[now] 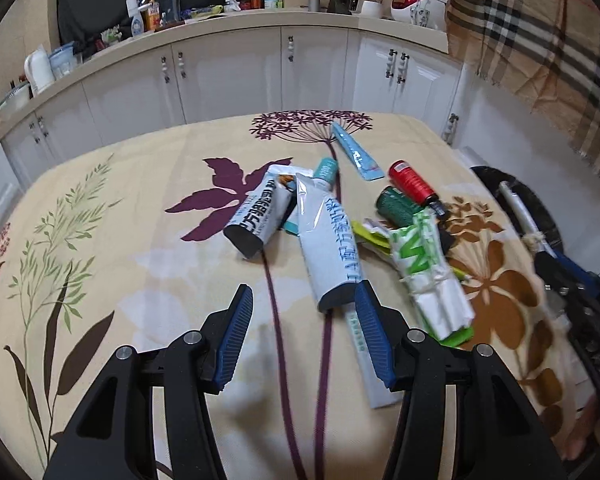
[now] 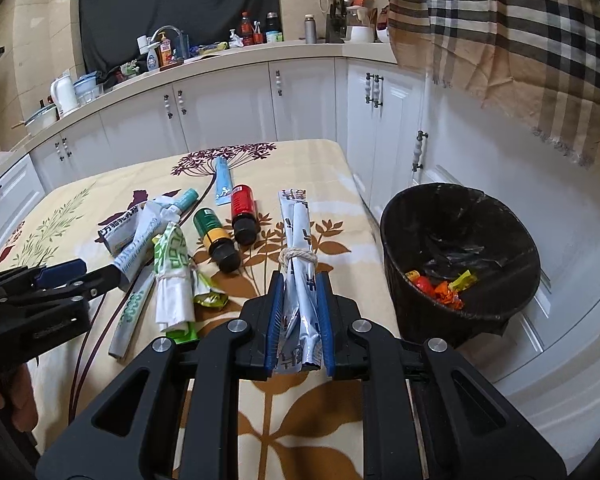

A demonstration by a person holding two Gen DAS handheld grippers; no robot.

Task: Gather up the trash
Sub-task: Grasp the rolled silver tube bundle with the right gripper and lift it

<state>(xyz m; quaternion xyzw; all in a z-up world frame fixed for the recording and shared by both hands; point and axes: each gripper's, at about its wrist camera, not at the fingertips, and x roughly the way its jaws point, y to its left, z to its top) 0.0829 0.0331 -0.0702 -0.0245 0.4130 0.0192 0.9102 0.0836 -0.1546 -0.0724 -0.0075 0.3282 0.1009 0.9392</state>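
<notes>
My right gripper (image 2: 299, 276) is shut on a silver-white wrapper bundle (image 2: 298, 232) tied with string, held above the table's right edge, left of the black lined trash bin (image 2: 384, 232). Beside the trash pile my left gripper (image 1: 305, 292) hovers open, with nothing between its pads. The capped end of a white tube (image 1: 328, 240) lies just by its right finger. On the flowered tablecloth (image 1: 120, 240) also lie a second white tube (image 1: 260, 212), a green-white tied bundle (image 1: 424, 268), a red bottle (image 1: 412, 182), a green bottle (image 1: 396, 204) and a blue sachet (image 1: 356, 152).
The bin holds orange, red and yellow scraps (image 2: 444, 284). White cabinets (image 2: 220, 108) and a cluttered counter (image 1: 220, 12) run behind the table. A plaid cloth (image 2: 520, 40) hangs at the upper right. A long pale strip (image 1: 364, 360) lies under the left gripper's right finger.
</notes>
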